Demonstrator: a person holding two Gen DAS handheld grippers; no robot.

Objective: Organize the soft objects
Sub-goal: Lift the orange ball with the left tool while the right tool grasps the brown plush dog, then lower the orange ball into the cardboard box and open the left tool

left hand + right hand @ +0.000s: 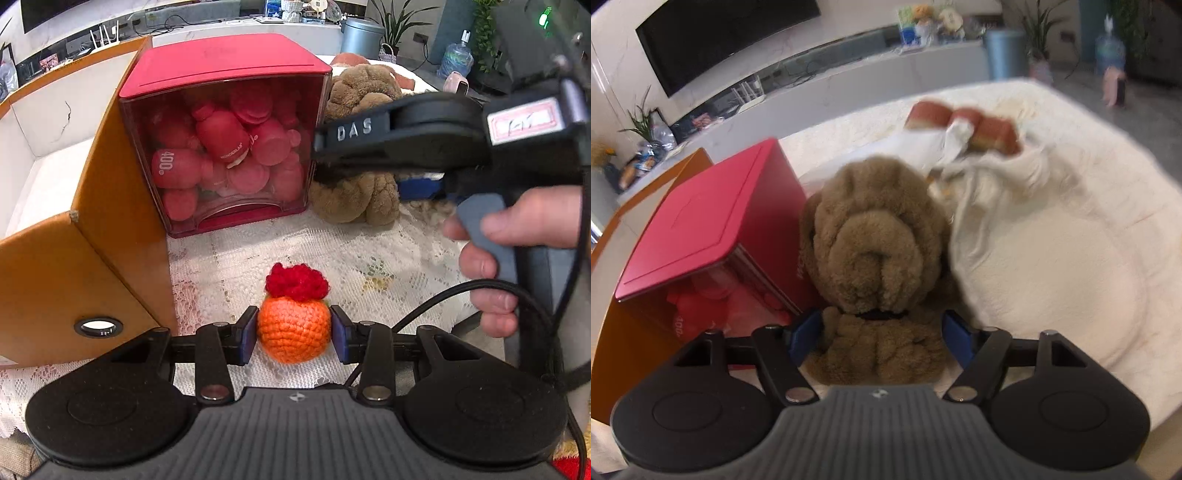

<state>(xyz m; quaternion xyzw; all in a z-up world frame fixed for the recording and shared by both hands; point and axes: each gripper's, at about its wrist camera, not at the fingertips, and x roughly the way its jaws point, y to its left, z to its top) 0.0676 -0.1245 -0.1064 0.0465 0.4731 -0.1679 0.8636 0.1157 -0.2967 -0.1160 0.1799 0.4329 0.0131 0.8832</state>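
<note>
The dog (pixel 875 258) sits mid-table beside the red box (pixel 713 221). It looks light and squashy; its chest is the best place to squeeze. The right gripper (pixel 877 338) is half open around that chest, pads at the fur. The ball (pixel 293 332), small and soft, is pinched in the left gripper (pixel 294 334), near the table's front edge.

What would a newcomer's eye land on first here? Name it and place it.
First, the orange crocheted ball with its red tuft, clamped in the left gripper over the lace cloth. Next, the brown plush dog, sitting between the right gripper's blue pads. Left of the dog stands a red box packed with red soft toys.
</note>
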